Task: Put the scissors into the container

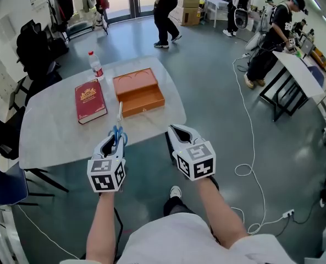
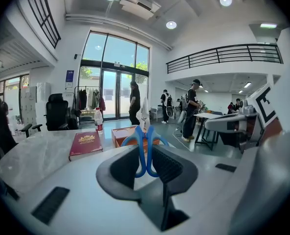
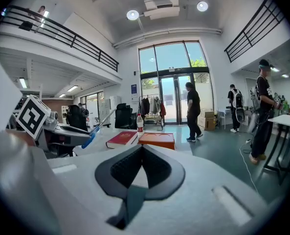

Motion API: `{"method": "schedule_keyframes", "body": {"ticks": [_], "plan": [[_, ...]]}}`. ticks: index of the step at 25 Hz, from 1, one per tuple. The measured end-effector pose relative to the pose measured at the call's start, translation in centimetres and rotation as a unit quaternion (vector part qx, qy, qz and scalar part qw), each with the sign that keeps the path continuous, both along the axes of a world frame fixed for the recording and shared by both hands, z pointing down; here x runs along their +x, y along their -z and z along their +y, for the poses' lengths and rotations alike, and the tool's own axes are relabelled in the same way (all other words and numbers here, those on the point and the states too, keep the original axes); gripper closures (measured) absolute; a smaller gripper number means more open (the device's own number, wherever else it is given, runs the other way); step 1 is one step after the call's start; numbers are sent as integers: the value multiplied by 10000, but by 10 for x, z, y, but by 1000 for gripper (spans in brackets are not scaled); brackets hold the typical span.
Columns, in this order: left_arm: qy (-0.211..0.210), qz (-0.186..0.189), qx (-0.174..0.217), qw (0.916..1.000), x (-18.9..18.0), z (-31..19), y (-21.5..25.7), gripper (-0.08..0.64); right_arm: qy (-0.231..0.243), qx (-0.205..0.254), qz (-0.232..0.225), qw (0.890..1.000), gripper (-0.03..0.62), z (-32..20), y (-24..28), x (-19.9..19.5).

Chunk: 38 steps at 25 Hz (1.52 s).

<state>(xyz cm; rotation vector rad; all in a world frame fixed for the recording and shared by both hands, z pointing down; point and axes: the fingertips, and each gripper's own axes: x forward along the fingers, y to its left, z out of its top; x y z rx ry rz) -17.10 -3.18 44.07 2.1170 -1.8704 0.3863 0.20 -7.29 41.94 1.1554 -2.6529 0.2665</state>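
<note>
While the left tool (image 1: 115, 143) was clamped on the blue handles of the scissors (image 1: 119, 126), their blades pointed forward and upward, over the near edge of the pale worktop (image 1: 53, 131) and toward the orange container (image 1: 139, 92). In the left gripper view, the handle loops of the scissors (image 2: 145, 148) stood upright, pinched between the two dark pads of the left tool (image 2: 145, 166), with the container (image 2: 119, 134) beyond them. The scissors were held clear of the worktop and apart from the container. The right tool (image 1: 177, 133) hung just off the worktop's near edge; in its own view the right tool (image 3: 142, 154) had its jaws closed tip to tip with nothing between them. A red book (image 1: 89, 100) lay just left of the container, with a bottle (image 1: 95, 65) behind it.
</note>
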Motion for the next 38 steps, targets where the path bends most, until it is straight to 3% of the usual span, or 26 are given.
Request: {"method": "schedule_keyframes", "body": {"ticks": [19,38], "plan": [[254,-98,-163,9995,42,-118,-3,479,377,-79,-90,9992,588,-128,1,32],[274,-292,-258,9989,41,-161,-11,479,689,-91,-178,9974,588,-171,-4,15]]}}
